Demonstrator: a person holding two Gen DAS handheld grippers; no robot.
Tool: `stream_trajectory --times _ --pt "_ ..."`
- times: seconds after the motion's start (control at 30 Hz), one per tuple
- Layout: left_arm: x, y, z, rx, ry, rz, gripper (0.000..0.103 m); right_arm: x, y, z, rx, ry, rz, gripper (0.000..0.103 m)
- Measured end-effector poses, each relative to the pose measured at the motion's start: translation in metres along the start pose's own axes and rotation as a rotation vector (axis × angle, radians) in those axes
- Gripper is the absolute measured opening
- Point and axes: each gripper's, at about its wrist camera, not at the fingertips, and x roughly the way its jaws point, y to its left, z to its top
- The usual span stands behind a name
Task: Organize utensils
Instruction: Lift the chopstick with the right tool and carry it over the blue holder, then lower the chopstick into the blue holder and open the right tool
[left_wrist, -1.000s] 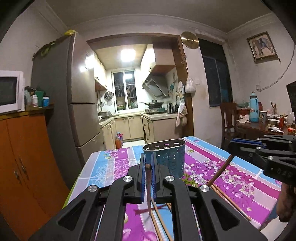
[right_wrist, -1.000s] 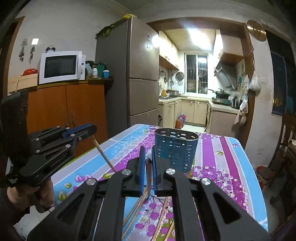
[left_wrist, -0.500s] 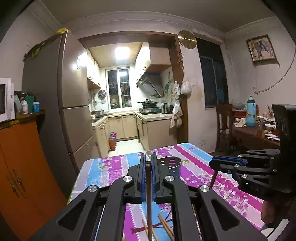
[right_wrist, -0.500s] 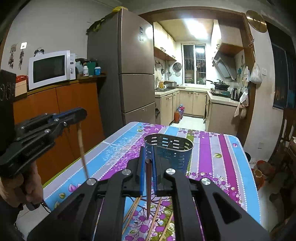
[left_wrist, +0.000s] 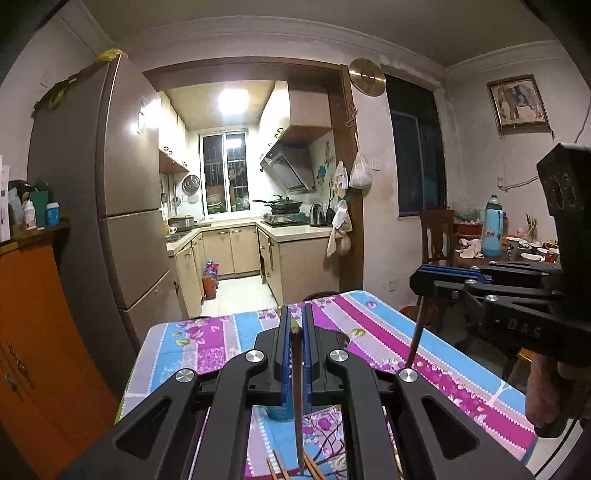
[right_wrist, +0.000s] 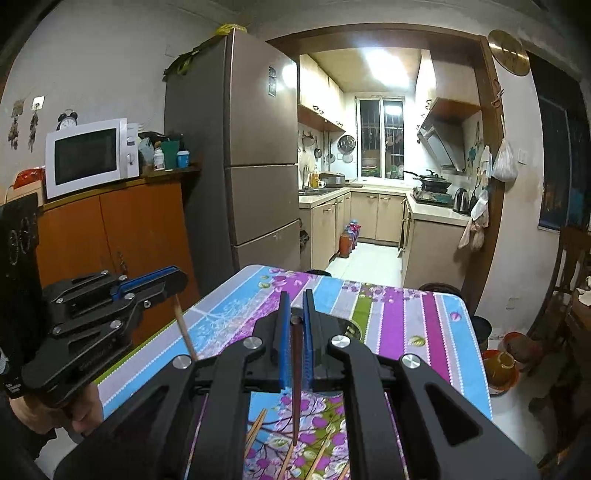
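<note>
The left gripper (left_wrist: 294, 328) is clamped on a dark chopstick (left_wrist: 297, 398), which hangs almost straight down between its blue pads (left_wrist: 283, 354) above the table (left_wrist: 373, 325). The right gripper (right_wrist: 294, 317) pinches a second chopstick (right_wrist: 295, 384) in the same way, tip pointing down at the floral cloth.

Each gripper shows in the other's camera: in the left view the right one sits at the right edge with its stick slanting down, and a hand (left_wrist: 546, 391) grips its handle (only part of it shows).

The blue holder (left_wrist: 280, 411) stands on the table under the left gripper, mostly hidden behind the fingers, so only a patch of its wall shows. More chopsticks (right_wrist: 258, 424) lie loose on the cloth below both grippers.

Beyond the table stand a fridge (right_wrist: 255, 155) and a microwave (right_wrist: 88, 155) on an orange cabinet (right_wrist: 110, 229).
</note>
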Motion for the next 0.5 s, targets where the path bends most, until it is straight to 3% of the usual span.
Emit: stream_trajectory --times 0.5 --pt "0.038 0.002 0.070 -0.001 -0.067 0.003 0.007 0.028 -0.027 0.068 0.010 -0.013 -0.032 0.005"
